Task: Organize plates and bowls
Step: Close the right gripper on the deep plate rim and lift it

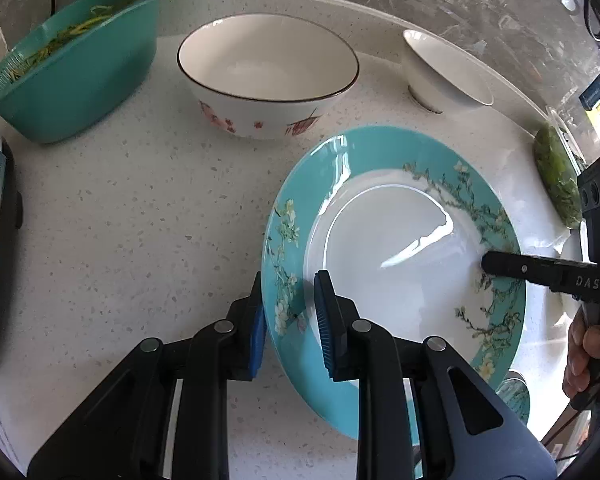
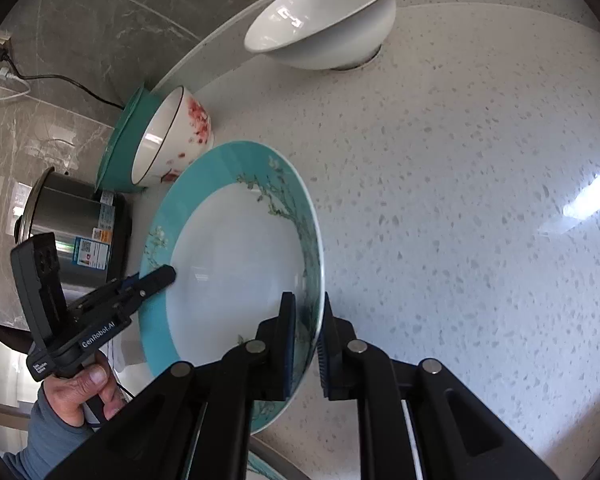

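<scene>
the round teal-rimmed white ceramic plate (image 1: 384,248) sits lower right of the left view, tilted off the speckled counter (image 1: 132,216), left tool (image 1: 290,320) and right tool (image 2: 306,344) pinching opposite rims.

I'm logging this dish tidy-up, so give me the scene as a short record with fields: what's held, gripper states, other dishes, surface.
held item: round teal-rimmed white ceramic plate with blossom branches, tilted off the counter
left gripper: shut on the plate's near rim
right gripper: shut on the opposite rim
other dishes: white bowl with red flowers and dark rim; plain white bowl
nearby: teal plastic colander with greens
surface: speckled white counter
</scene>
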`<state>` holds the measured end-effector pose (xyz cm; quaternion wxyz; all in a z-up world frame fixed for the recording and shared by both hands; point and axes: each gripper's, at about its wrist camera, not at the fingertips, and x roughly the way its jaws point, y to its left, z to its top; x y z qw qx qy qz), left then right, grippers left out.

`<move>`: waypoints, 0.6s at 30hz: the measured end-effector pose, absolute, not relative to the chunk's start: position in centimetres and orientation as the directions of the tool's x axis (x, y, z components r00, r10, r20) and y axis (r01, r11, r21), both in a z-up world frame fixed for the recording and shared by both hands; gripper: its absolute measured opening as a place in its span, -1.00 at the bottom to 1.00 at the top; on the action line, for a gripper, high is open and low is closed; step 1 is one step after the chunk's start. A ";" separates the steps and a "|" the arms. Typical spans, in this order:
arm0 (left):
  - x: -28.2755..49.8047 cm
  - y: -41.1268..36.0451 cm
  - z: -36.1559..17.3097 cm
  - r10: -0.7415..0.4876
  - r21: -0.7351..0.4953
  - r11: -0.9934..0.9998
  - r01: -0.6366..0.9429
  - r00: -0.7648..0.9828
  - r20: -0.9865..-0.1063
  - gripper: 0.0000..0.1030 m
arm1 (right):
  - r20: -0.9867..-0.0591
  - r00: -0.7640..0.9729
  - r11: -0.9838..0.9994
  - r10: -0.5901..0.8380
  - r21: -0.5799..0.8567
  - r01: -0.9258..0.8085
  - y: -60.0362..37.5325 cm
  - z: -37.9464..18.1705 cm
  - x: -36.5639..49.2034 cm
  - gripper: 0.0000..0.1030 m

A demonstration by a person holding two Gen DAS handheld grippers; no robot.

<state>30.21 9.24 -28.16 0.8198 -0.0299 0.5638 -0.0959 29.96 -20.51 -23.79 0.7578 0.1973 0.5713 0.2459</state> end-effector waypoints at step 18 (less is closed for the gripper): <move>22.7 6.1 -21.2 -0.254 -0.160 0.955 0.248 0.412 -0.875 -0.61 | -0.760 0.394 0.856 0.517 0.473 -0.210 -23.4 -17.0 21.4 -0.70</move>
